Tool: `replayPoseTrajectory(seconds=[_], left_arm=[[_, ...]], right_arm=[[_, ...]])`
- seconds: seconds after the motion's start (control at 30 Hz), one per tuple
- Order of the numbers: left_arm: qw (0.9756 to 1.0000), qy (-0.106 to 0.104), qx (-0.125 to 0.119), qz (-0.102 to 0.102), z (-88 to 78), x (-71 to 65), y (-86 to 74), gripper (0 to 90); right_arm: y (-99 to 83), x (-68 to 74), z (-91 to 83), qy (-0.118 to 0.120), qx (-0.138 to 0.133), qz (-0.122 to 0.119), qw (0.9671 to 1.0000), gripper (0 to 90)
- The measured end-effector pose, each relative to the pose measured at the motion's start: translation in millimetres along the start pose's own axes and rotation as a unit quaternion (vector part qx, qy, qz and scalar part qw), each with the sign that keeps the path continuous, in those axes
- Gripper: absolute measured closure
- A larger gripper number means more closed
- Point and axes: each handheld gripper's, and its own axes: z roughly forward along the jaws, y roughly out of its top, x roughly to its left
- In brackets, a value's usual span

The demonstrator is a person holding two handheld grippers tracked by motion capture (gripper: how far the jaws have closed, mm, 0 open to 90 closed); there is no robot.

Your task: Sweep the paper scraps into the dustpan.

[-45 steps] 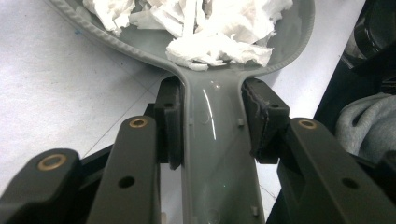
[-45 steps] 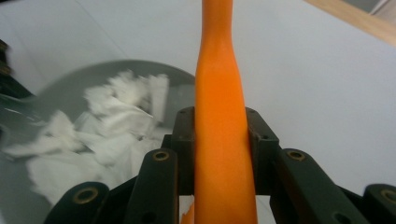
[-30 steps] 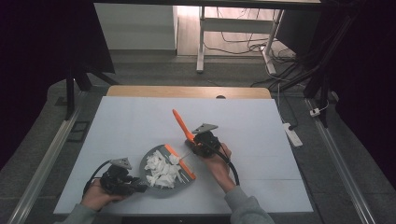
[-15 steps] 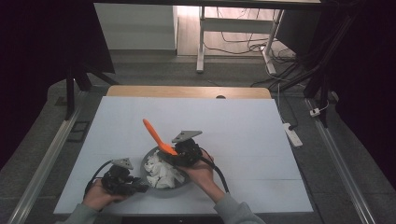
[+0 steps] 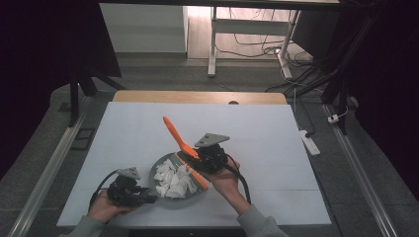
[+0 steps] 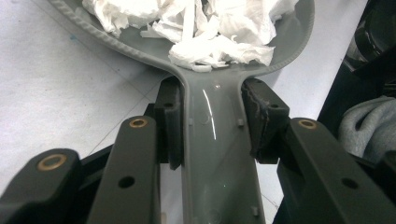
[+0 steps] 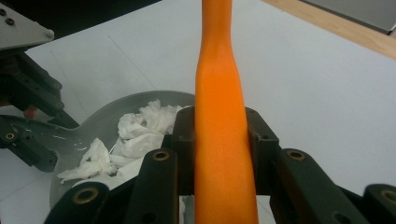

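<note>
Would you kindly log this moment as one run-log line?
left gripper: shut on dustpan handle | right gripper: shut on orange brush | paper scraps: in dustpan

We see a white table top with a strip of bare wood along its far edge. Beyond it, a white desk frame stands on a pale floor with loose cables trailing near it. To the right of the table, a white power strip lies on grey carpet. Metal rails run along both sides.
</note>
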Motion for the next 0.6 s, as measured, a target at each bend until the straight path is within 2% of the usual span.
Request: replayPoseTrajectory(seconds=[0.17, 0.4, 0.6], left_arm=[[1.0, 0.003, -0.003, 0.003, 0.4, -0.5, -0.5, 61.3], [1.0, 0.004, -0.006, 0.006, 0.1, -0.6, -0.8, 61.3], [0.9998, 0.013, -0.016, 0.009, -0.6, -2.1, -0.9, 61.3]], right_arm=[[-1.3, -7.1, -11.3, -0.007, -0.012, 0.005, 0.9999, 70.3], [-11.3, -21.8, -16.8, -0.024, -0.009, 0.02, 0.9995, 70.3], [-21.3, -33.5, -24.5, -0.034, -0.014, 0.03, 0.9989, 70.2]])
